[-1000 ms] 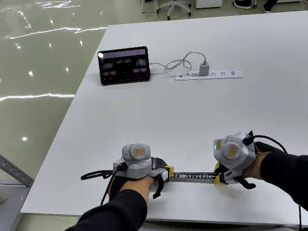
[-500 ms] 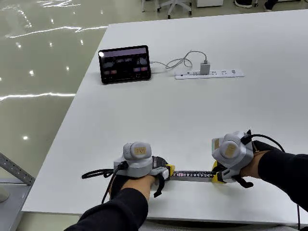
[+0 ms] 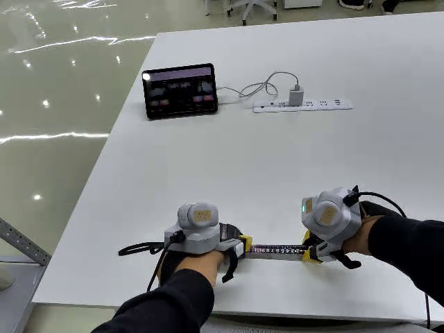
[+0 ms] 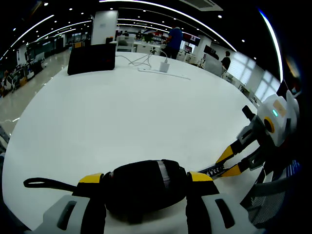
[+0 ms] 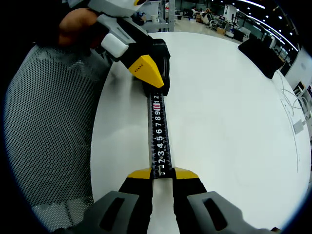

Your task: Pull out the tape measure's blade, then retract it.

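The left gripper (image 4: 146, 178) has its fingers squeezed on the black tape measure (image 4: 141, 195), which sits right between them. The right gripper (image 5: 158, 174) has its fingers pinched shut on the tip of the blade (image 5: 158, 126). The blade is out a short way, flat from one pair of fingers to the other. So pulling looks begun or done; sliding it back in is left. I count one tape measure, two grippers, and, far past the fingers, one tablet (image 3: 180, 91) and one power strip (image 3: 305, 106).
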Demonstrator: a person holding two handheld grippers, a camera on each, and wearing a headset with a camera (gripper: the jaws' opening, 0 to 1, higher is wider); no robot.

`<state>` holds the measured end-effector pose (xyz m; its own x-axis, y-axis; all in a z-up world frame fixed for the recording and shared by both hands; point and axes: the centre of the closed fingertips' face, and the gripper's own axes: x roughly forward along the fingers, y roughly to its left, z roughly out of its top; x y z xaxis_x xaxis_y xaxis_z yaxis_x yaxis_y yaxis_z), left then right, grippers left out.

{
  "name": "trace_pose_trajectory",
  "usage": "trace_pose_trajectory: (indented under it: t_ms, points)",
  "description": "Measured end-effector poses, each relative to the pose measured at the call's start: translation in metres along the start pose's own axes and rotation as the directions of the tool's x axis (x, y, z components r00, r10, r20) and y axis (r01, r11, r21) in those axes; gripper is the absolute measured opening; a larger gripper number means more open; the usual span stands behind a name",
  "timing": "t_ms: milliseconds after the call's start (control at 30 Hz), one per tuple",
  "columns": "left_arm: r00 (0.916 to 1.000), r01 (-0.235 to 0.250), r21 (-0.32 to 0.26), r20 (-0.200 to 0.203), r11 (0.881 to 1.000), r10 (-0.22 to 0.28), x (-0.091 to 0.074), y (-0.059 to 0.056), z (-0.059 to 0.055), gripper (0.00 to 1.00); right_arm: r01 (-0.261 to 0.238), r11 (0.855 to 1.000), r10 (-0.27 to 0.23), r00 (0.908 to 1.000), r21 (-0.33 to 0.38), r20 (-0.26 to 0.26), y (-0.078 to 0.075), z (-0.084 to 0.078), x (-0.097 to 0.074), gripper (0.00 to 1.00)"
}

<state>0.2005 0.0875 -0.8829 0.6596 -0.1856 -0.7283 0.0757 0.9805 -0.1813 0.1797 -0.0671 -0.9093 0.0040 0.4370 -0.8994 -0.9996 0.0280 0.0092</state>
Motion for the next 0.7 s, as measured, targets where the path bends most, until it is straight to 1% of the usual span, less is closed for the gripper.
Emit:
trace_pose_trajectory:
  t_ms: [400, 533, 700]
  points:
    - [1.0000, -0.001, -0.001, 0.002, 1.000, 0.001, 0.0002, 0.0003, 0.0001, 0.62, 0.000, 1.000, 0.000, 1.0000, 0.001, 0.007, 0.0004, 0.0039, 0.0019, 0.10]
    - [1.0000, -0.001, -0.001, 0.002, 1.000, 0.001, 0.0001, 0.0003, 0.0001, 0.62, -0.001, 1.000, 0.001, 0.9999, 0.011, 0.017, 0.0001, 0.0055, 0.0028, 0.11]
    - [1.0000, -0.001, -0.001, 0.001, 1.000, 0.001, -0.0001, 0.0002, 0.0001, 0.62, 0.002, 1.000, -0.002, 0.9998, 0.005, 0.019, 0.0000, 0.0074, 0.0039, 0.11]
